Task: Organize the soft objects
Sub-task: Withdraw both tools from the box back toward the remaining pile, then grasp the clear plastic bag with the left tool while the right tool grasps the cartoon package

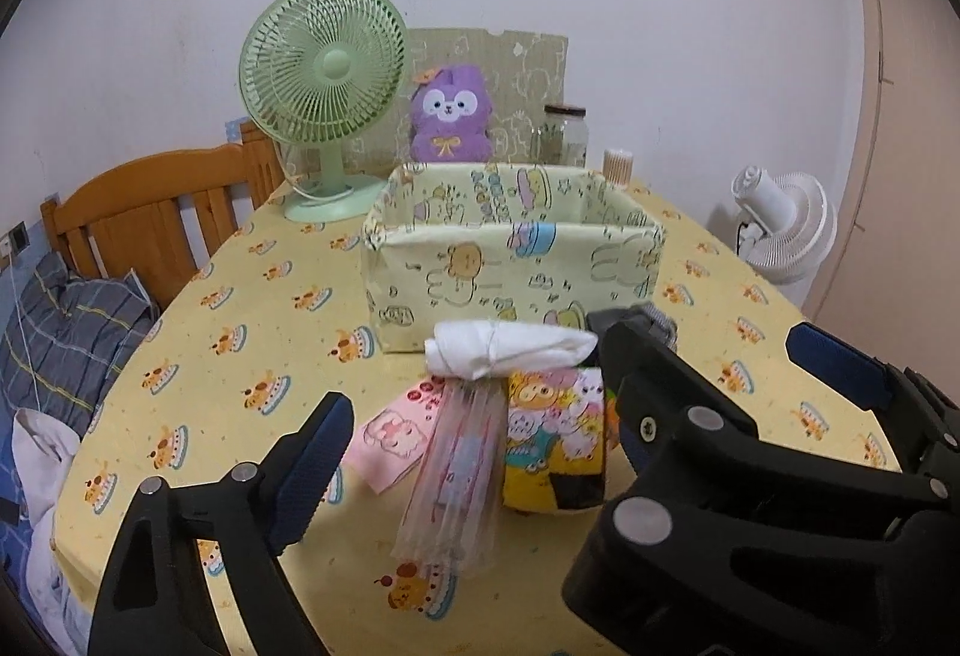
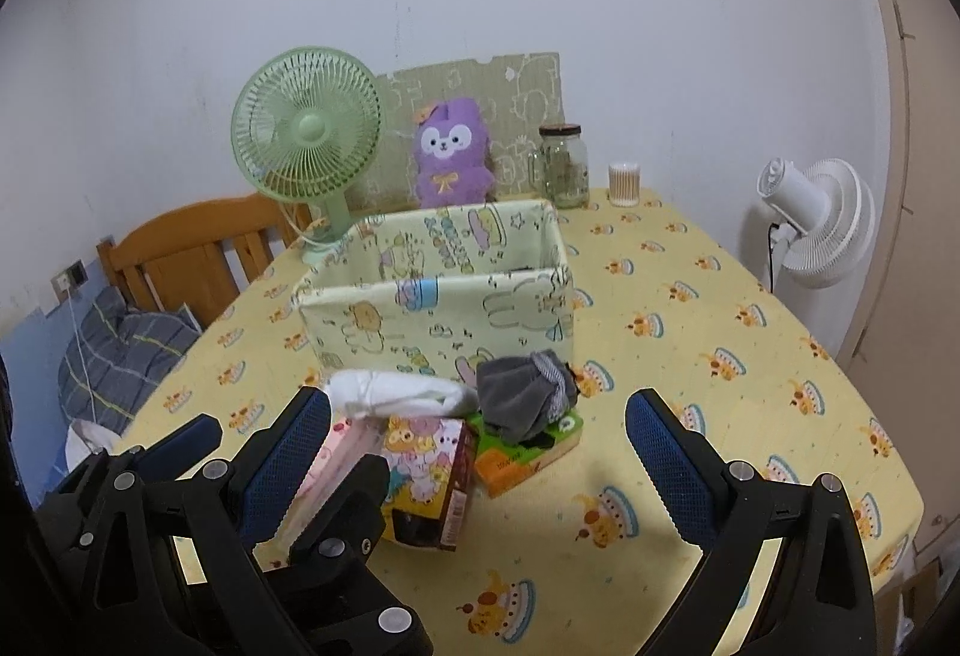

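Note:
A small heap lies on the yellow tablecloth in front of a cartoon-print fabric bin. A white rolled cloth rests on a cartoon-print box, with a clear plastic packet and a pink packet leaning at its left. A grey cloth bundle sits on a green and orange box. My left gripper is open, its fingers on either side of the packets and not touching them. My right gripper is open just short of the grey bundle. A purple plush sits behind the bin.
At the back of the table stand a green desk fan, a glass jar and a cotton-swab pot. A white fan is off the right edge. A wooden bed frame and bedding are on the left.

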Demonstrator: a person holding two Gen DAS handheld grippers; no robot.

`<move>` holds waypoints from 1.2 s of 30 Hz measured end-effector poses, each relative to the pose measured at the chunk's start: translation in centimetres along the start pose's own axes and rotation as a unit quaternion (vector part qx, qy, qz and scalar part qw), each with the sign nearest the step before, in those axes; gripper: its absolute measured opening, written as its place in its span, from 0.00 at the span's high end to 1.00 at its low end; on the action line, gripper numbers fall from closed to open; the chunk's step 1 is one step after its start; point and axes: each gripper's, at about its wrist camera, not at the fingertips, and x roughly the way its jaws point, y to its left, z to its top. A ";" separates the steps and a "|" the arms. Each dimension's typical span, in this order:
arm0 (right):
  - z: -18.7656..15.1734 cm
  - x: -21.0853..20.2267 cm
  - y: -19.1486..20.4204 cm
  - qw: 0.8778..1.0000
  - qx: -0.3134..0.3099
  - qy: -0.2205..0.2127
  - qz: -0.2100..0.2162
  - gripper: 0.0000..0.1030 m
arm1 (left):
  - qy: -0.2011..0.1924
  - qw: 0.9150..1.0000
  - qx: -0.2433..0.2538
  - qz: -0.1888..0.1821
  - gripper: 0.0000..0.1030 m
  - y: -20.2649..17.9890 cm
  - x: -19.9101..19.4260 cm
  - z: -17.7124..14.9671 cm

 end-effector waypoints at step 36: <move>-2.6 6.3 2.4 0.996 -0.015 0.087 -0.013 0.09 | 0.092 0.994 -0.020 -0.048 0.74 2.8 4.8 -2.5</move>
